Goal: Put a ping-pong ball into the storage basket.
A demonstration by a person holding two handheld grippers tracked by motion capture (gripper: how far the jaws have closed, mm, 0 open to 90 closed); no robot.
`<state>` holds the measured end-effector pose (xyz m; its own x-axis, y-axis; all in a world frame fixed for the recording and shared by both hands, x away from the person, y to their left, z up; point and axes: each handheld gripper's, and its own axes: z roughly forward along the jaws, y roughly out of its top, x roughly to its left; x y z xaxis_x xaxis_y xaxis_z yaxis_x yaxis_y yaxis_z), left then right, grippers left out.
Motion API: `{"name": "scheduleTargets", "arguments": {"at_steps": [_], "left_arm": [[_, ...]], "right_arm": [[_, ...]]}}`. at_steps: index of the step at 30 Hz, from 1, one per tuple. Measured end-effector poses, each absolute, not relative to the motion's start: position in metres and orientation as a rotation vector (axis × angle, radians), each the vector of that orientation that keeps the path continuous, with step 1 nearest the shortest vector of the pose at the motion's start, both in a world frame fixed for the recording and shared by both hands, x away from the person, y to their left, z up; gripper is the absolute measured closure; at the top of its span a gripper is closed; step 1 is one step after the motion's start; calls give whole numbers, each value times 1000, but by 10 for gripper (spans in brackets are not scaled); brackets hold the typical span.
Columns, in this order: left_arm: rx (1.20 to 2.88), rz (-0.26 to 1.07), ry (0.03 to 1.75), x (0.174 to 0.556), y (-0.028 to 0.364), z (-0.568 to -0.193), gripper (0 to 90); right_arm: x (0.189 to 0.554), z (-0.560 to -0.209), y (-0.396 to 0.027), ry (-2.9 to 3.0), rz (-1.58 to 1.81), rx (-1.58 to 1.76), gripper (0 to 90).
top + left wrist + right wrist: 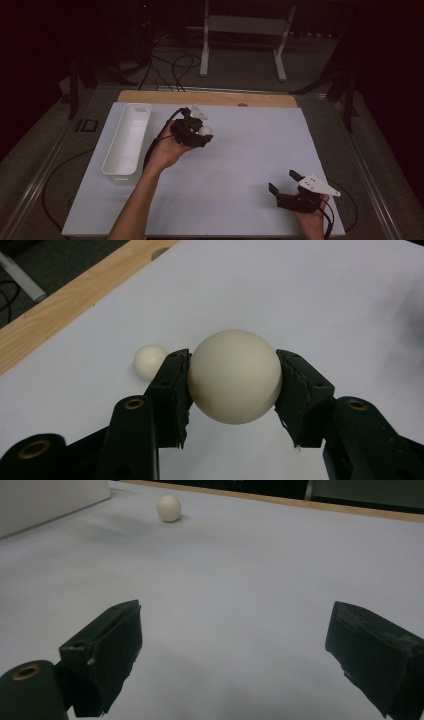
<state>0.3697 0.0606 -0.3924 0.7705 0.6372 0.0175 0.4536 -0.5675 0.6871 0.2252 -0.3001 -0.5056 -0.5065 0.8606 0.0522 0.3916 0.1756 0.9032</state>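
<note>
One ball (234, 376) sits clamped in the left gripper (233, 385), beside the white bin (128, 137).

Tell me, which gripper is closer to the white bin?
Left. The left gripper, clamped on a cream ball, sits just right of the white bin. The right gripper rests open at the table's near right corner, far from it.

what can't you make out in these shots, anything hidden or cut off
- Inside of the long white plastic bin: high view, its near wall hides part of the floor.
- Small cream ball on the table: left gripper view, partly behind a pad of the left tongs, which grip the large cream ball.
- Right tongs: right gripper view, bottom edge cuts off both open jaws.
</note>
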Motion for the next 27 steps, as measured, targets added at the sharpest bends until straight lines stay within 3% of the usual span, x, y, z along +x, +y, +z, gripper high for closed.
{"name": "scheduleTargets", "arguments": {"at_steps": [27], "left_arm": [[2261,381,831,374,72,-383,512]], "right_arm": [[226,-506,-299,1986,1296,1175,76]]}}
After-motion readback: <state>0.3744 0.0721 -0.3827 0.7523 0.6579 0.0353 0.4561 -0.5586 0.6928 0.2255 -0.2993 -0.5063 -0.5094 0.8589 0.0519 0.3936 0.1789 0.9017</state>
